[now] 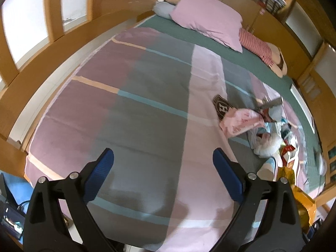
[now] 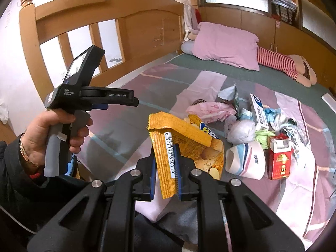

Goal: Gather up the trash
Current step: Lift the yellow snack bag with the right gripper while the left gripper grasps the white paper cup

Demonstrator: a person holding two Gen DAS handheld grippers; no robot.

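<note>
My right gripper [image 2: 166, 149] is shut on a crumpled orange chip bag [image 2: 184, 138], lifted off the bed; the same orange chip bag [image 1: 298, 191] shows at the lower right in the left wrist view. A pile of trash lies on the striped quilt: a pink plastic bag [image 2: 212, 109], a white paper cup [image 2: 245, 159], a red cigarette box [image 2: 280, 159], a blue-white carton [image 2: 259, 111] and a white wad [image 2: 241, 131]. My left gripper [image 1: 162, 159] hangs open over bare quilt, left of the pile; in the right wrist view a hand holds the left gripper's body [image 2: 84, 96].
The bed [image 1: 147, 96] has a wooden headboard [image 2: 109, 25] on the left. A pink pillow [image 2: 226, 46] and a striped stuffed toy [image 2: 281, 63] lie at the far end. Wooden cabinets [image 2: 252, 21] line the back wall.
</note>
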